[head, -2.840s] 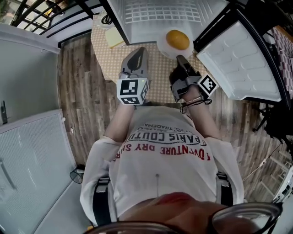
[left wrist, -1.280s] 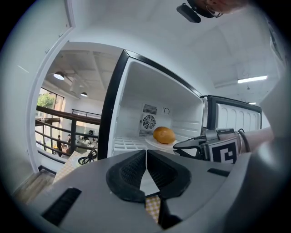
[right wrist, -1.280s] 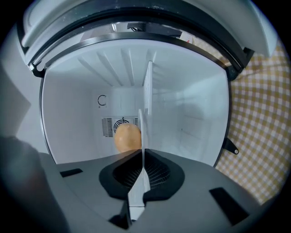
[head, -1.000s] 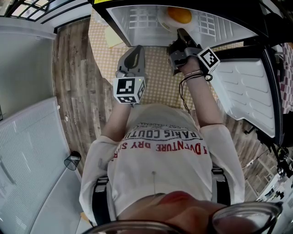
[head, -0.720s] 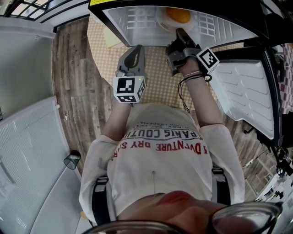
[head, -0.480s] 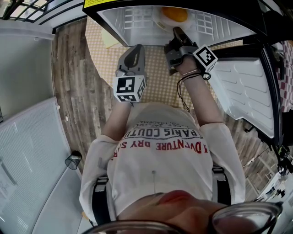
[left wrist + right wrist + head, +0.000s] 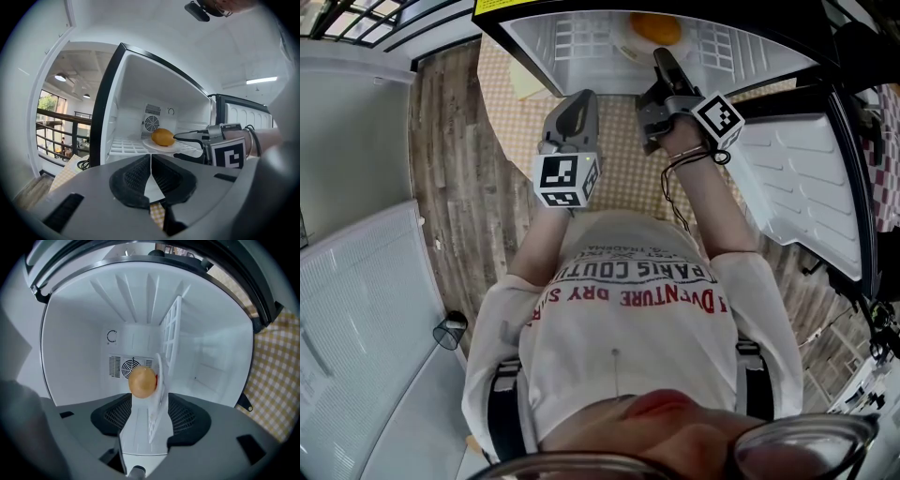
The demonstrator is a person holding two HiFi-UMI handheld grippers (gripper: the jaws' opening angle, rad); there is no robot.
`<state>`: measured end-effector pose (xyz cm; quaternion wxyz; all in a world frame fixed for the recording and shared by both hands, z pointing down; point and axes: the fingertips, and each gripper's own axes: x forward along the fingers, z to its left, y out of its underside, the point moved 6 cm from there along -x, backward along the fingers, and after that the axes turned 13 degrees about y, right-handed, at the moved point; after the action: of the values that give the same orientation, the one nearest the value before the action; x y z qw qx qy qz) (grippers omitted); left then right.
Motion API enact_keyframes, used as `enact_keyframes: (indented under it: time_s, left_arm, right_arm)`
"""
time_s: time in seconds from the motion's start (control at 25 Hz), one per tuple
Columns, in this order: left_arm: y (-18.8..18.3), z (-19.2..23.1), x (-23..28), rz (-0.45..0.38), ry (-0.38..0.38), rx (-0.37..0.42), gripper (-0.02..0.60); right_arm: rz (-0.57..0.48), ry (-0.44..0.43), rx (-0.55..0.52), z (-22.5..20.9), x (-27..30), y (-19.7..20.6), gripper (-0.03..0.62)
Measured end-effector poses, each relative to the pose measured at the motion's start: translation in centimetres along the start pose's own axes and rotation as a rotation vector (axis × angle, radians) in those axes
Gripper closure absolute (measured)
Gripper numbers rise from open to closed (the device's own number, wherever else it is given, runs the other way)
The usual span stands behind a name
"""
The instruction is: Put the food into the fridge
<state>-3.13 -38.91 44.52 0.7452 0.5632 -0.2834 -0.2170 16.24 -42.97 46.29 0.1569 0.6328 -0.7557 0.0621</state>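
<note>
Left gripper (image 7: 571,108) held with fingers together; right gripper (image 7: 662,60), fingers just opened, straddles the plate (image 7: 152,147) rim.

Brown wood-plank floor (image 7: 455,187) fills the head view from ten round to eight o'clock and shows again at four. At twelve lies a yellow-and-white checked cloth (image 7: 623,155), with a pale yellow pad (image 7: 528,80) on it toward eleven. White panels close the left side: a smooth one (image 7: 352,131) at ten, a ribbed one (image 7: 347,319) at eight, with a small black mesh cup (image 7: 450,330) just beside it. In the left gripper view a black railing (image 7: 56,138) and a bright window (image 7: 47,103) with greenery sit at nine, a round ceiling lamp (image 7: 60,77) at ten, and a strip light (image 7: 261,80) at two.
</note>
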Motion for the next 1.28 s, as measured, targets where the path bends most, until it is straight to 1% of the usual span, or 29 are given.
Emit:
enact_keyframes:
  time_s: [0.08, 0.16, 0.24, 0.32, 0.4, 0.44, 0.48, 0.52, 0.56, 0.6, 0.72, 0.88, 0.96, 1.08, 1.28]
  left_arm:
    - [-0.1, -0.2, -0.1, 0.0, 0.004, 0.003, 0.554]
    - [-0.2, -0.4, -0.2, -0.004, 0.007, 0.006, 0.554]
    - [-0.5, -0.6, -0.2, -0.012, 0.009, 0.009, 0.554]
    - [-0.8, -1.0, -0.2, -0.021, 0.014, 0.012, 0.554]
    - [-1.2, -1.3, -0.2, -0.031, 0.023, 0.017, 0.554]
    - [-1.4, -1.5, -0.2, -0.035, 0.028, 0.019, 0.554]
    - [-1.5, -1.6, -0.2, -0.038, 0.033, 0.022, 0.554]
    - [-1.6, -1.8, -0.2, -0.04, 0.037, 0.023, 0.554]
    - [-1.6, -1.9, -0.2, -0.042, 0.04, 0.024, 0.554]
    - [-1.7, -2.0, -0.2, -0.043, 0.043, 0.025, 0.554]
    - [-1.7, -2.3, -0.4, -0.047, 0.05, 0.026, 0.554]
    - [-1.7, -2.7, -0.5, -0.048, 0.058, 0.029, 0.554]
    - [-1.8, -2.8, -0.4, -0.05, 0.062, 0.032, 0.554]
    - [-1.8, -3.1, -0.6, -0.047, 0.07, 0.038, 0.554]
    - [-1.7, -3.6, -1.0, -0.041, 0.084, 0.043, 0.554]
  right_arm:
    - [-0.009, -0.008, -0.006, 0.0, -0.4, -0.1, 0.353]
    - [-0.02, -0.021, -0.041, 0.2, -1.1, 0.0, 0.349]
    - [-0.031, -0.03, -0.121, 0.3, -1.9, 0.3, 0.347]
    - [-0.035, -0.03, -0.229, 0.2, -2.8, 0.8, 0.347]
    - [-0.035, -0.009, -0.33, -0.4, -3.8, 1.3, 0.349]
    - [-0.034, 0.009, -0.368, -0.8, -4.2, 1.5, 0.365]
    - [-0.034, 0.031, -0.398, -1.3, -4.6, 1.6, 0.448]
    - [-0.034, 0.052, -0.424, -1.6, -5.0, 1.7, 0.517]
    - [-0.034, 0.066, -0.453, -1.9, -5.4, 1.7, 0.548]
    - [-0.035, 0.074, -0.49, -2.0, -5.7, 1.8, 0.557]
    - [-0.054, 0.049, -0.648, -1.7, -6.4, 2.0, 0.567]
    - [-0.123, 0.001, -0.943, -0.4, -7.7, 2.4, 0.568]
    - [-0.162, -0.019, -1.057, 0.3, -8.3, 2.5, 0.568]
    - [-0.214, -0.033, -1.165, 1.0, -9.1, 2.6, 0.568]
    - [-0.247, -0.016, -1.274, 1.1, -9.7, 3.2, 0.568]
